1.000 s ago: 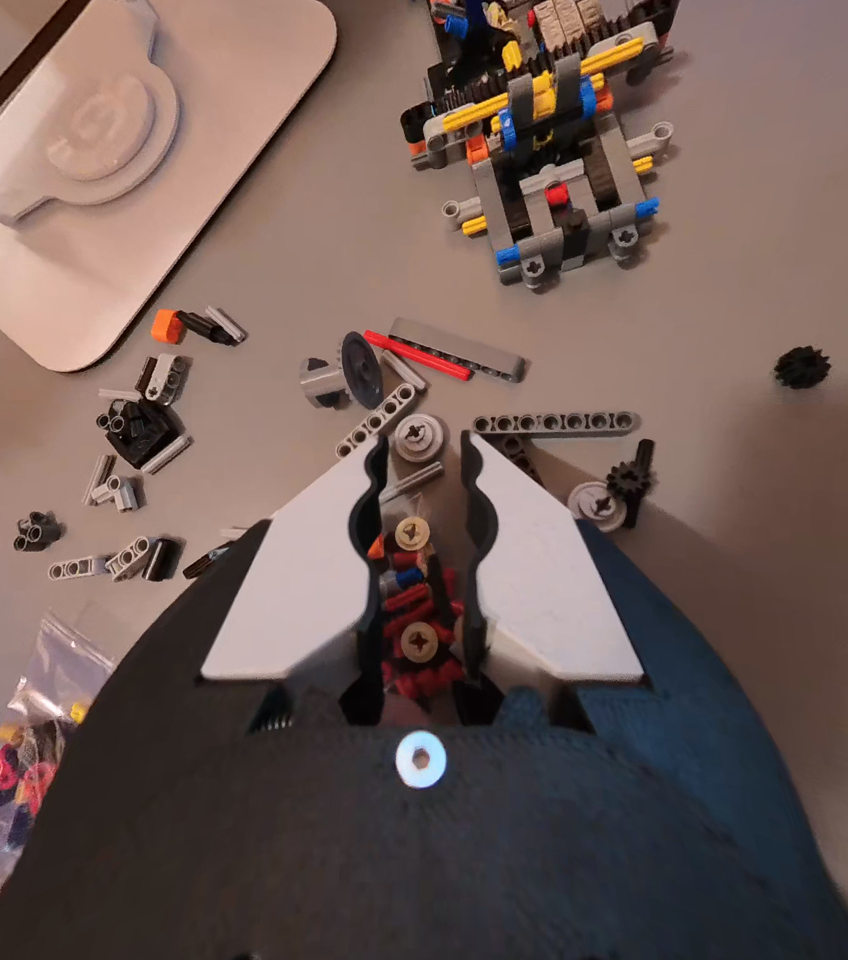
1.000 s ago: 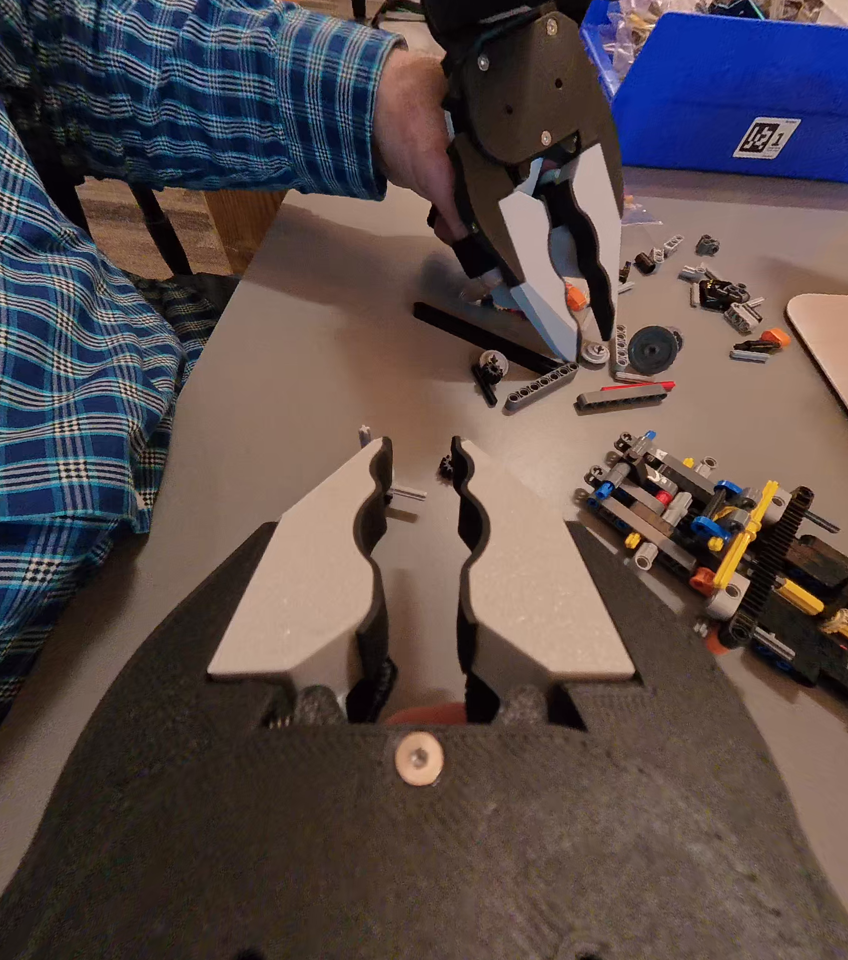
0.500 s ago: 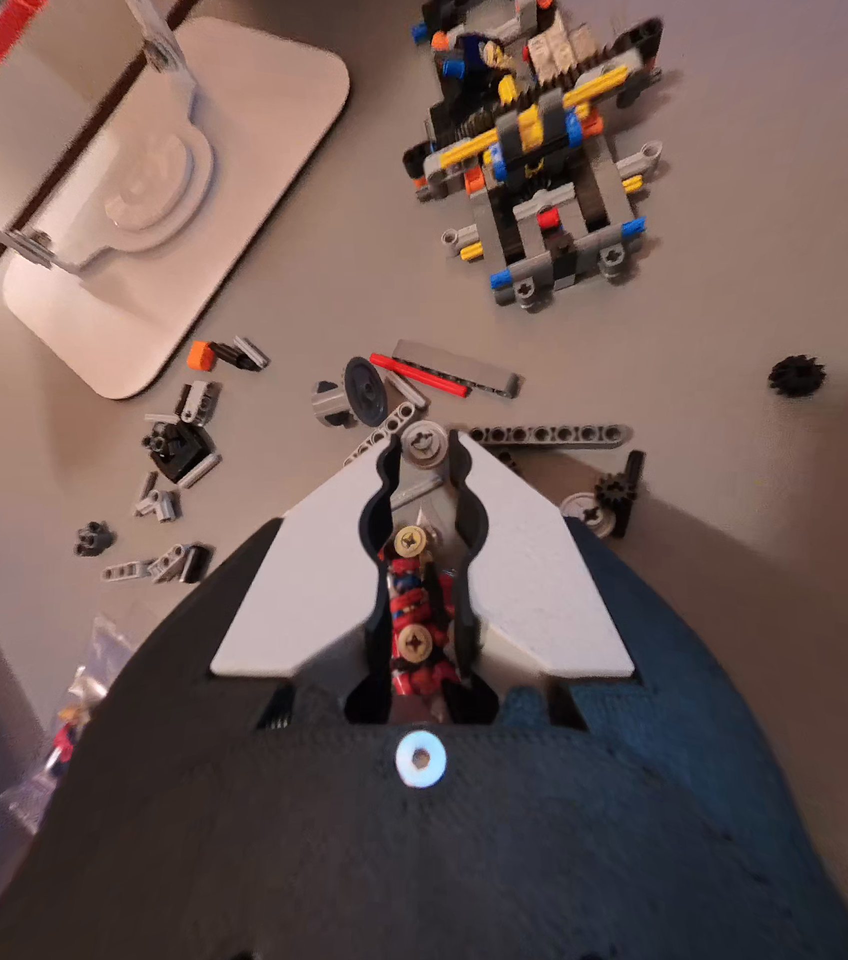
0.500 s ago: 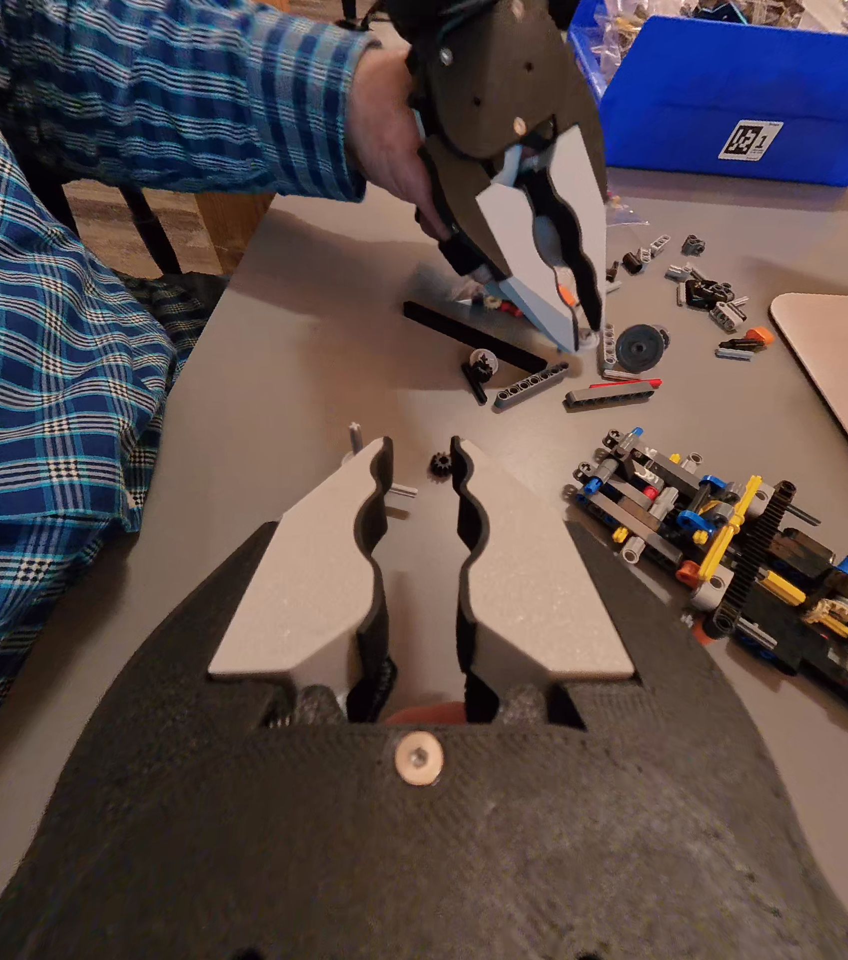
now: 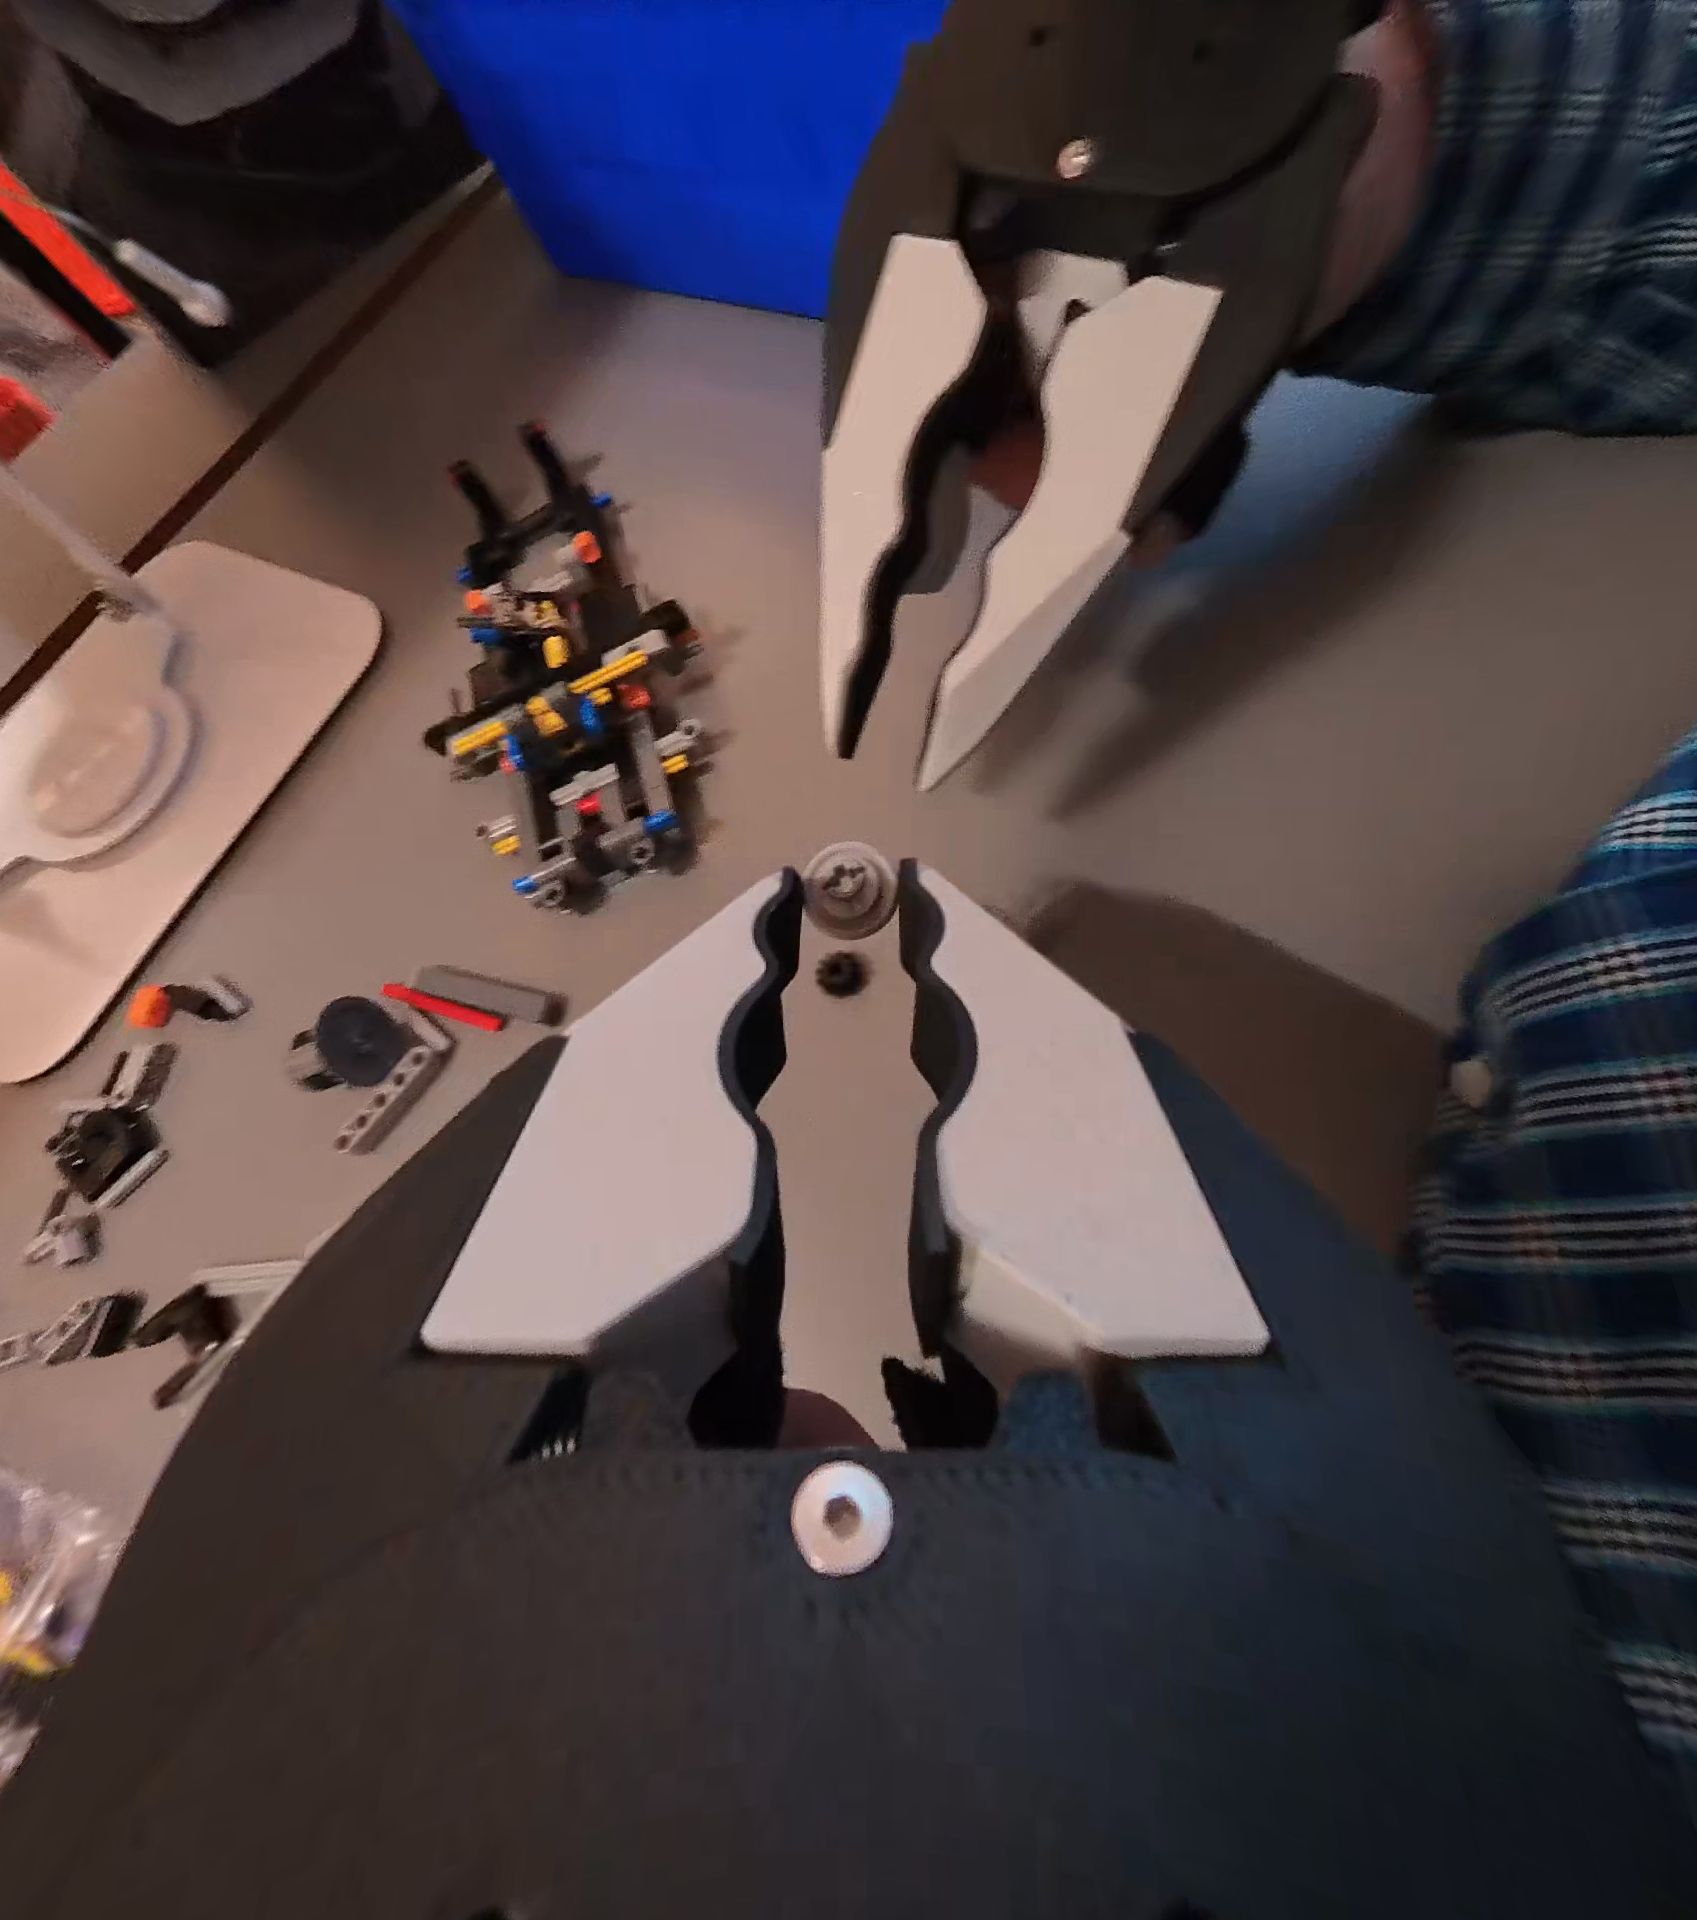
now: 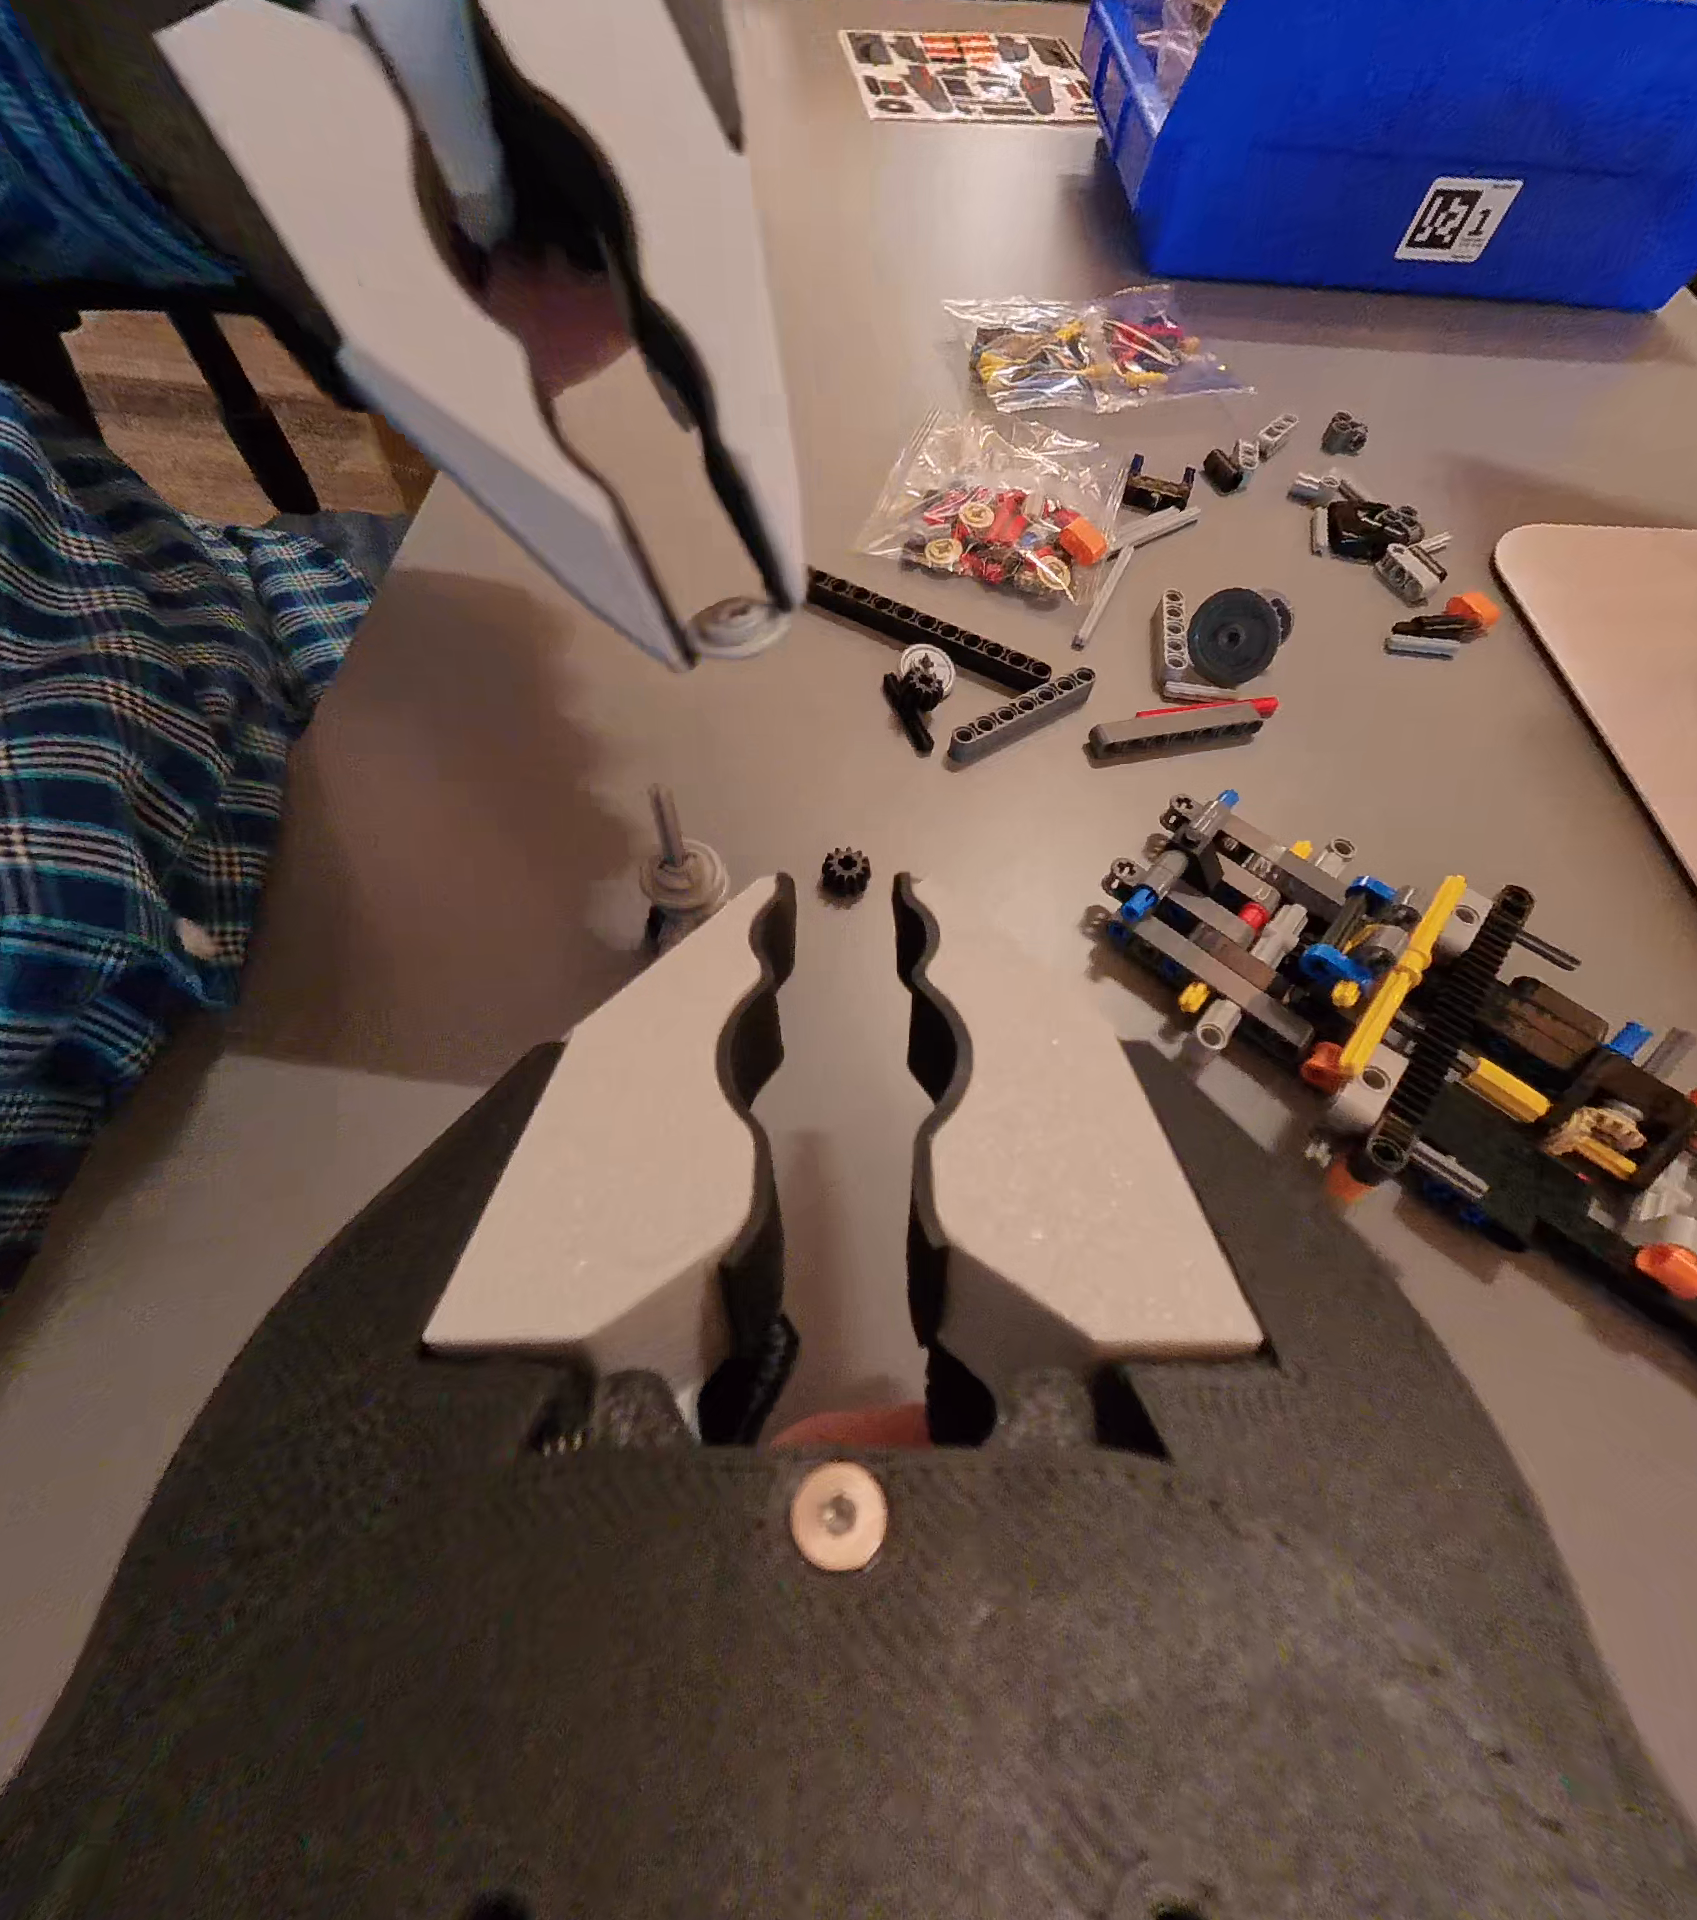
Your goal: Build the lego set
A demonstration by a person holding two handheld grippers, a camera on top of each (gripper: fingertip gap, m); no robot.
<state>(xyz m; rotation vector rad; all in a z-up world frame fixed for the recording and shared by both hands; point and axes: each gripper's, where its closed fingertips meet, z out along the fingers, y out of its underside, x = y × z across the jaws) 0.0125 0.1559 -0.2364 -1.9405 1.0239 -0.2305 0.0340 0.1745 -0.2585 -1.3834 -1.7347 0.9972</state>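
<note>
Left gripper (image 5: pixel 846 883) pinches a grey round pulley piece (image 5: pixel 846 885) at its fingertips, lifted above the table (image 5: pixel 1291 727). Right gripper (image 6: pixel 842 885) is released, jaws parted and empty, low over the table. At its twelve o'clock, just beyond the tips, lies a small black gear (image 6: pixel 842 871); the right gripper looks nearer it. The part-built chassis (image 6: pixel 1426 1018) sits toward three o'clock.

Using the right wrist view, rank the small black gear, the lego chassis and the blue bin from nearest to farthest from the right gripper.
1. Small black gear: just ahead of the right gripper fingertips.
2. Lego chassis: on the table to the right.
3. Blue bin: far back right.
</note>
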